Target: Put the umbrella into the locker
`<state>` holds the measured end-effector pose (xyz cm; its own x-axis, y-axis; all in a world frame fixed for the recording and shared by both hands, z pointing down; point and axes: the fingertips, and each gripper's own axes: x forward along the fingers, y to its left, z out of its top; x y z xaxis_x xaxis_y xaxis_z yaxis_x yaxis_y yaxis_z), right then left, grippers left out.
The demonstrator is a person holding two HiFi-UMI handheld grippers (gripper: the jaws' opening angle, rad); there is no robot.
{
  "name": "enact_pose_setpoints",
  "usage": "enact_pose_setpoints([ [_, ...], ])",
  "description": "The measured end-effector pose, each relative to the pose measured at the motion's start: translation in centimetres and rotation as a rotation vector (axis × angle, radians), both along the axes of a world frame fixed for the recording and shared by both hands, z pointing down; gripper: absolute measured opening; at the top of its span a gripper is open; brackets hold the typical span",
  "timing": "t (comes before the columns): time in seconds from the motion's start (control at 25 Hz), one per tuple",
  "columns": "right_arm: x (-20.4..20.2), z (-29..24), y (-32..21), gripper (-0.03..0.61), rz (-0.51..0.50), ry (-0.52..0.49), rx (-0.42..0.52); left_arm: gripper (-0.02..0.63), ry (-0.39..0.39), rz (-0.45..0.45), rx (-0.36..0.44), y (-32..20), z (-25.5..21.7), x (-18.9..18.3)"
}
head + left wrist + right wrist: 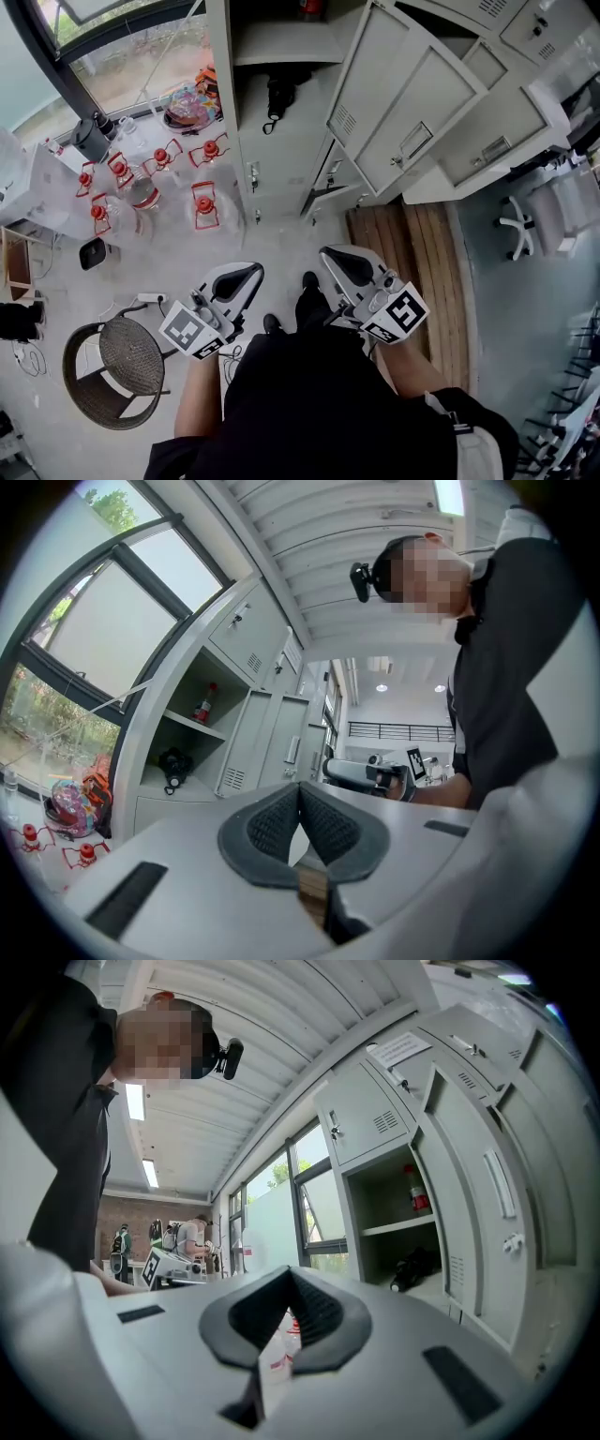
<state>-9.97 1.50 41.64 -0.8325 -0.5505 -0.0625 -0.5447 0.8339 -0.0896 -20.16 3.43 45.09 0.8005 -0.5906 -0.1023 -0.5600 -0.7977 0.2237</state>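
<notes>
Both pairs of jaws are pressed together, with nothing between them. On my left gripper (300,791) the ribbed pads meet at the tips, and on my right gripper (289,1272) they do the same. I hold the two side by side close in front of my body, the left gripper (251,272) and the right gripper (330,253) both pointing roughly level toward the locker (221,122), well apart from it. The umbrella (278,98) is black and folded, and it lies inside the open compartment, on its floor under the shelf. From my left gripper view the umbrella (173,766) sits left of my jaws. From my right gripper view the umbrella (412,1267) shows just right of them. A red bottle (417,1192) stands upright on the shelf above it. The door (403,103) of that compartment hangs wide open to the right, and the doors further right are open too. Left of the locker, clear jugs (204,206) with red caps stand in a cluster on the floor beneath the window. A wicker chair (127,361) stands near my left side. Wooden planks (412,272) lie on the floor to my right, at the foot of the open doors.
</notes>
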Motion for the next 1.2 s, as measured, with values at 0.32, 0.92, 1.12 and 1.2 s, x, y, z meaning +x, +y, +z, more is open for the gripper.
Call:
enact_pose_setpoints([
  [0.32,-1.1,1.9,2.3,0.011,-0.039,0.028,-0.033,0.017,-0.022,0.053,0.000,1.0,0.4,1.5],
  [0.92,-1.7,2.8,4.4,0.011,-0.073,0.067,-0.045,0.017,-0.010,0.206,-0.029,3.3,1.8,5.0],
  [1.12,-1.7,3.2,4.3,0.011,-0.065,0.074,-0.061,0.017,0.000,0.225,-0.047,3.3,2.5,5.7],
  [1.2,-1.7,3.5,4.4,0.011,-0.064,0.079,-0.070,0.017,0.013,0.226,-0.059,3.2,2.7,5.8],
])
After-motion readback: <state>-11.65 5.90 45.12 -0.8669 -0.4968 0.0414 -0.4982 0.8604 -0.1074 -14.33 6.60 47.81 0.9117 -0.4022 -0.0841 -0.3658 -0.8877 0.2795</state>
